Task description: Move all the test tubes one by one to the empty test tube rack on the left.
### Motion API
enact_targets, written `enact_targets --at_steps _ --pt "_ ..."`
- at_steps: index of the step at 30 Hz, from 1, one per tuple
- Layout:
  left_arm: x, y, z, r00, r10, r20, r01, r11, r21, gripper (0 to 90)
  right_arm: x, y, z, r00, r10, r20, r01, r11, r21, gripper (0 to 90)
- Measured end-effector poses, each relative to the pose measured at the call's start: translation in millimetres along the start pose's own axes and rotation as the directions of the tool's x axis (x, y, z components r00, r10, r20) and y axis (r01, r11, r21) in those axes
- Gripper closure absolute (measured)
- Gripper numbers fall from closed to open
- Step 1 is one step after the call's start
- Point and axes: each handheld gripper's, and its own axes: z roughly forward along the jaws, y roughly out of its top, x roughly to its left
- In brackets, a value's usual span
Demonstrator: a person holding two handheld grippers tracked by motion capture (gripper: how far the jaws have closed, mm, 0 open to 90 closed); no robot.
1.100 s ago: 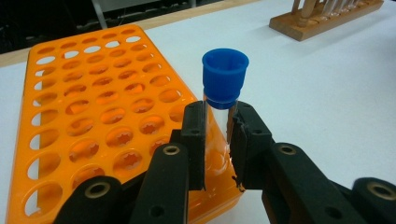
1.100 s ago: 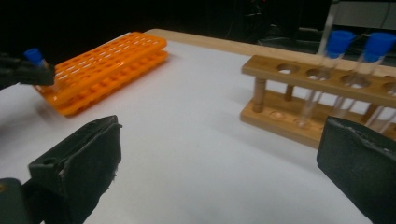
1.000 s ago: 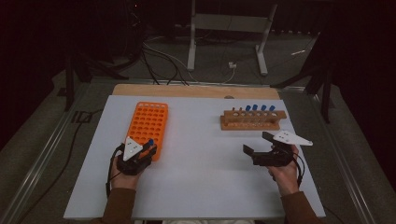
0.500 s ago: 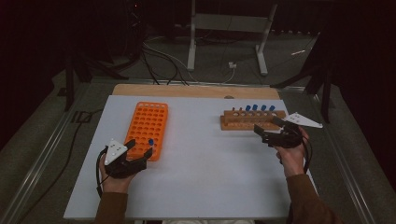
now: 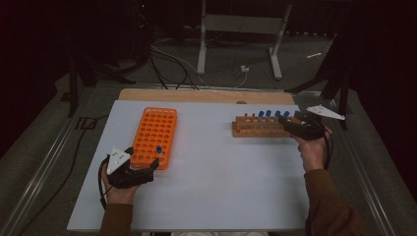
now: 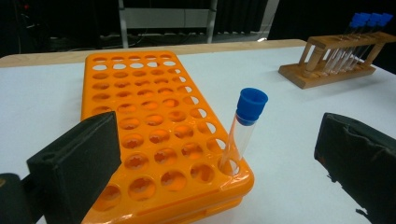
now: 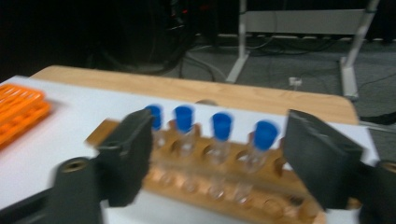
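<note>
- While we look down from the high view, our left gripper (image 5: 147, 169) rests at the near end of the orange rack (image 5: 155, 136), jaws spread and just been opening, with nothing between them; one blue-capped tube (image 5: 159, 150) stands in the rack's near right corner. Our right gripper (image 5: 290, 125) sits at the right end of the wooden rack (image 5: 260, 128), far right on the white table (image 5: 211, 196).
- From the left gripper view, the released tube (image 6: 243, 130) leans in its corner hole, clear of both pads. We judge a careless withdrawal could clip it and tip it out.
- From the right gripper view, our jaws stand apart and have just been closing, around four capped tubes (image 7: 222, 135) without touching. The blur suggests speed; closing now could catch two tubes or shove the rack.
</note>
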Motion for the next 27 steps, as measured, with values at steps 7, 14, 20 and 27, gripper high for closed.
enact_targets --at_steps 7,14,20,27 --pt "-0.4 -1.2 1.1 1.0 0.002 -0.007 -0.002 1.0 0.003 1.6 -14.1 -0.1 17.6 0.998 0.024 0.058 -0.025 0.999 0.02 52.3" --pt "-0.6 -2.4 2.2 1.0 0.004 -0.007 -0.004 1.0 0.007 1.6 -24.2 -12.7 32.8 0.9947 0.052 0.089 -0.058 0.996 0.063 63.2" --pt "-1.2 -2.5 2.2 1.0 0.006 -0.006 -0.006 1.0 0.006 1.6 -21.0 -19.4 44.7 0.9975 0.034 0.063 -0.04 0.994 0.098 71.5" --pt "0.1 -2.8 1.3 1.0 0.0 -0.009 0.0 1.0 0.003 1.6 -16.2 -21.4 53.9 0.9962 0.025 0.084 -0.033 0.995 0.099 75.7"
